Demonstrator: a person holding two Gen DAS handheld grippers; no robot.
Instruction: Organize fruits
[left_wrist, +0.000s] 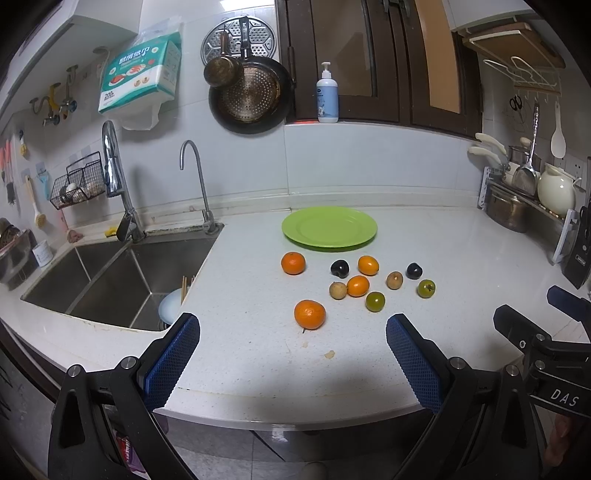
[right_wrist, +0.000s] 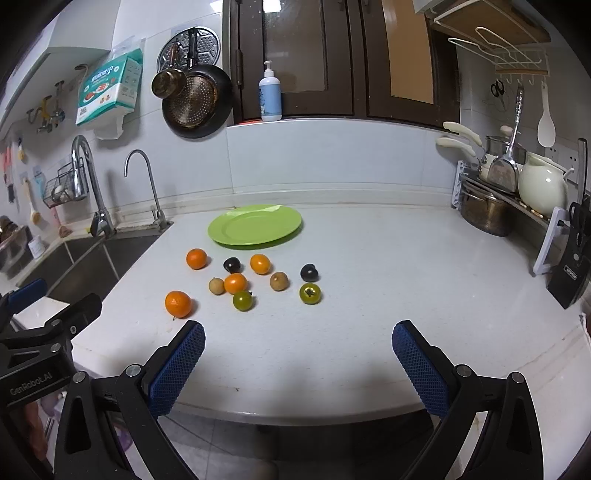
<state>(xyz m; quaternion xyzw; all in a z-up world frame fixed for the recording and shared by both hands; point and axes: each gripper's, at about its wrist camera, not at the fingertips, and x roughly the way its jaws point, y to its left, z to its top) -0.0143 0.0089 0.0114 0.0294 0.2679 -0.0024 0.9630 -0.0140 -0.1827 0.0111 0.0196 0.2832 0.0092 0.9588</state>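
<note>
**STATUS: TASK NOT STARTED, 0 OF 10 FRUITS PLACED**

**Tools.** The left tool (left_wrist: 293, 363) has its jaws spread wide and holds nothing. The right tool (right_wrist: 298, 363) is likewise spread wide and holds nothing. Both hang over the near edge of the tabletop (left_wrist: 461, 258), short of the fruit group.

**Target.** The green plate (left_wrist: 329, 227) sits at 12 o'clock from the fruit group, toward the back wall. It carries no fruit.

**Fruit positions (left wrist view, referenced to the centre of the group).**
- Near orange (left_wrist: 310, 314): 7 o'clock, closest to the left tool, apart from the rest.
- Far orange (left_wrist: 293, 263): 10 o'clock, just in front of the plate.
- 2 small oranges (left_wrist: 368, 265): centre of the group, 1 of them touching or just beside a brown fruit.
- 2 dark fruits (left_wrist: 339, 268): 1 at 11 o'clock, 1 at 2 o'clock.
- 2 brown fruits (left_wrist: 394, 280): 1 at 8 o'clock, 1 at 3 o'clock.
- 2 green fruits (left_wrist: 375, 301): 1 at 5 o'clock, 1 at 4 o'clock.

**Progress assessment.** All 10 fruits lie loose on the tabletop, so no step appears complete. The plate is the likely destination; whether sorting by kind is required cannot be determined. All 10 pick-and-place cycles remain. The near orange is the easiest first pick for the left tool; the green fruit at 4 o'clock suits the right tool.
</note>
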